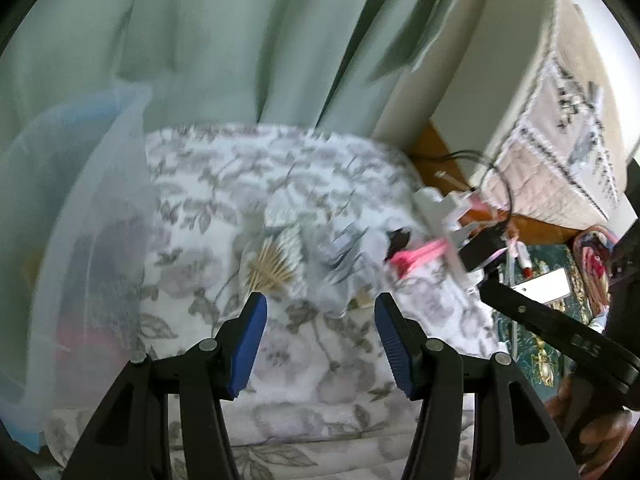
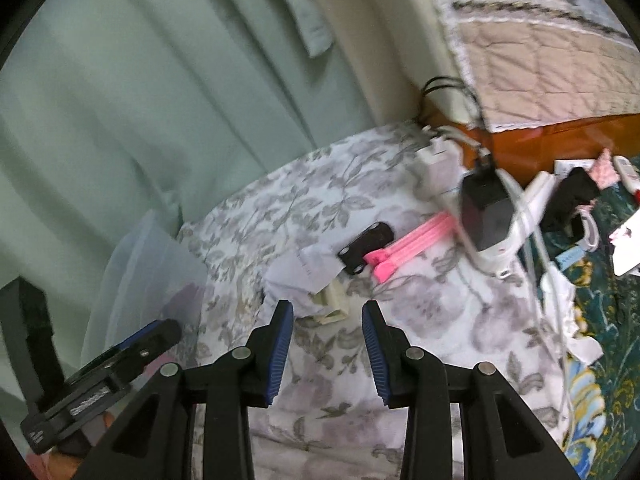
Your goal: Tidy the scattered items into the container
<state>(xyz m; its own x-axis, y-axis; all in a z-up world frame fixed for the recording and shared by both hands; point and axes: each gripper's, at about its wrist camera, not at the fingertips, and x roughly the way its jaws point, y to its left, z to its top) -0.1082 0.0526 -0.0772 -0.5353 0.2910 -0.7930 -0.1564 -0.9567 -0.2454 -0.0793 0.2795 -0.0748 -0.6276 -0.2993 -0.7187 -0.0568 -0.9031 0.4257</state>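
Blue-padded fingers of my left tool (image 1: 320,304) stand spread and empty over a floral bedspread (image 1: 208,208), above a clear packet of cotton swabs (image 1: 276,256) that lies just ahead of the pads. My right tool (image 2: 327,312) is likewise spread wide, gripping nothing, and hangs over a crumpled white paper wrapper (image 2: 304,272) with a small cream-coloured object partly under it.

Beyond that wrapper, in the right wrist view, a small black clip (image 2: 366,248) lies touching the tips of two pink clips (image 2: 408,244), which lie side by side. Farther right sits a black charger (image 2: 486,208) plugged onto a white power strip (image 2: 516,216), with white cables trailing off the bedspread.

At the left edge of the left wrist view stands the container (image 1: 96,216), a translucent plastic bin, upright beside the bedspread and blurred; pink and dark shapes show through its wall, but I cannot tell what they are. Pale green curtains (image 1: 240,40) hang behind.

Markings on the other tool's arm and dark print on a quilted cover (image 1: 576,128) at upper right are too blurred to read.
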